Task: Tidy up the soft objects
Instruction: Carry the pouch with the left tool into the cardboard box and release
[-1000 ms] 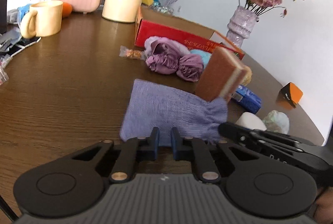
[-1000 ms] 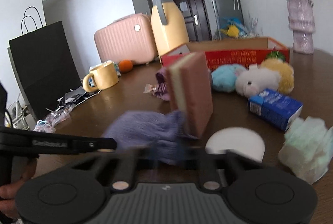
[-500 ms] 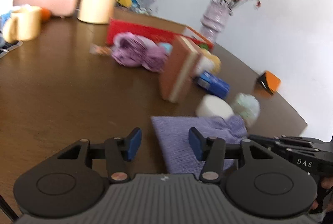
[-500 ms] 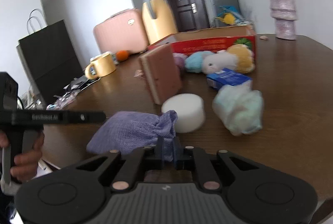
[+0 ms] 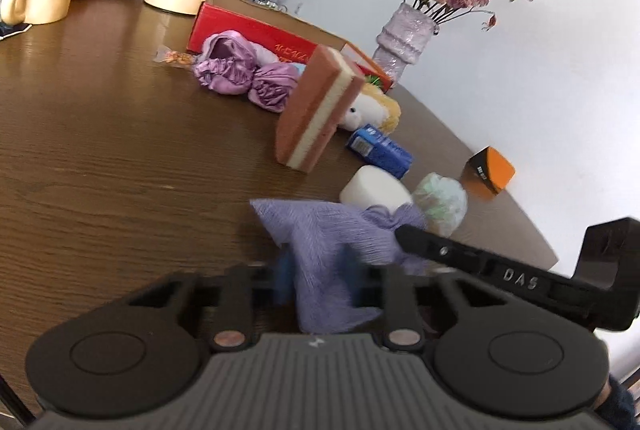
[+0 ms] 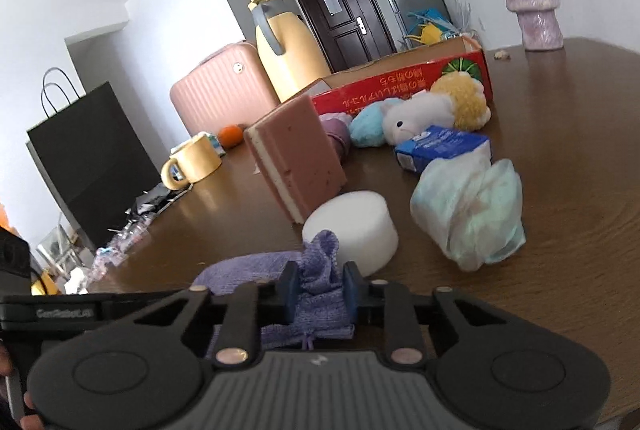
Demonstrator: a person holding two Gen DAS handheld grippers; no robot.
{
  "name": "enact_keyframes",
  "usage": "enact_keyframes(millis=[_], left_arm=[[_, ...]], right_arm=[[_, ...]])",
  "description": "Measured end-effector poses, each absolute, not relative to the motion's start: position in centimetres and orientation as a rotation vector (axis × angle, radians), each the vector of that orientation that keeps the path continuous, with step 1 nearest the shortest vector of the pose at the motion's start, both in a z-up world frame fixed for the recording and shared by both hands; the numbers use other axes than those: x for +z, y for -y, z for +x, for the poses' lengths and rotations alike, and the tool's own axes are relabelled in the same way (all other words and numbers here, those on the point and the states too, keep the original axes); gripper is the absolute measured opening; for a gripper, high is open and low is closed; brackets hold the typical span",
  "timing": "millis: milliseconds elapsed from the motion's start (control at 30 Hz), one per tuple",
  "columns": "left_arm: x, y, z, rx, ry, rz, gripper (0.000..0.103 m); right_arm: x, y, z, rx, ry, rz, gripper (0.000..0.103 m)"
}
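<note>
A lavender knit cloth [image 5: 340,246] lies at the near edge of the dark wooden counter [image 5: 100,158], low in the centre of both wrist views, and both grippers have it. The left gripper [image 5: 320,276] has just been closing, and its blue pads, blurred in the frame, now pinch a fold of the cloth between them. The right gripper [image 6: 318,292] has just been opening slightly, yet its pads still press the bunched end of the cloth on both sides. Just behind the cloth sit a white round sponge [image 6: 352,226] and a pale green bundle [image 6: 468,214], with a pink layered sponge block [image 6: 296,158] standing on edge further back. A red cardboard box [image 6: 404,90] sits beyond, soft toys against its front.
</note>
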State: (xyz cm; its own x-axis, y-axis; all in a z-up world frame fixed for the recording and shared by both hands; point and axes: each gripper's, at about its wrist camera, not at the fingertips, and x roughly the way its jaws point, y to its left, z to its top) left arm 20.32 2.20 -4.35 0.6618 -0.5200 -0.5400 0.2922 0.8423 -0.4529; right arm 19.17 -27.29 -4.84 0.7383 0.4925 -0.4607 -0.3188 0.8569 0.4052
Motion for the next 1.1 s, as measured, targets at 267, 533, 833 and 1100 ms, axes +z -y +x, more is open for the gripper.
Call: enact_keyframes(millis=[267, 533, 833, 1100], left_arm=[[-1.0, -0.9, 18.3, -0.521, -0.597, -0.310, 0.005], [9.3, -0.5, 24.6, -0.573, -0.396, -0.233, 0.005], [13.9, 1.6, 48.9, -0.427, -0.456, -0.102, 0.005], [4.8, 2.8, 67.0, -0.259, -0.717, -0.023, 0.007]], right_arm=[[-2.2, 27.6, 16.5, 0.474, -0.519, 0.283, 0.009], [7.6, 28.3, 21.9, 0.502, -0.325, 0.241, 0.009], [14.0, 25.3, 46.9, 0.464, -0.438, 0.090, 0.009], [4.6, 21.5, 67.3, 0.366, -0.764, 0.139, 0.009]])
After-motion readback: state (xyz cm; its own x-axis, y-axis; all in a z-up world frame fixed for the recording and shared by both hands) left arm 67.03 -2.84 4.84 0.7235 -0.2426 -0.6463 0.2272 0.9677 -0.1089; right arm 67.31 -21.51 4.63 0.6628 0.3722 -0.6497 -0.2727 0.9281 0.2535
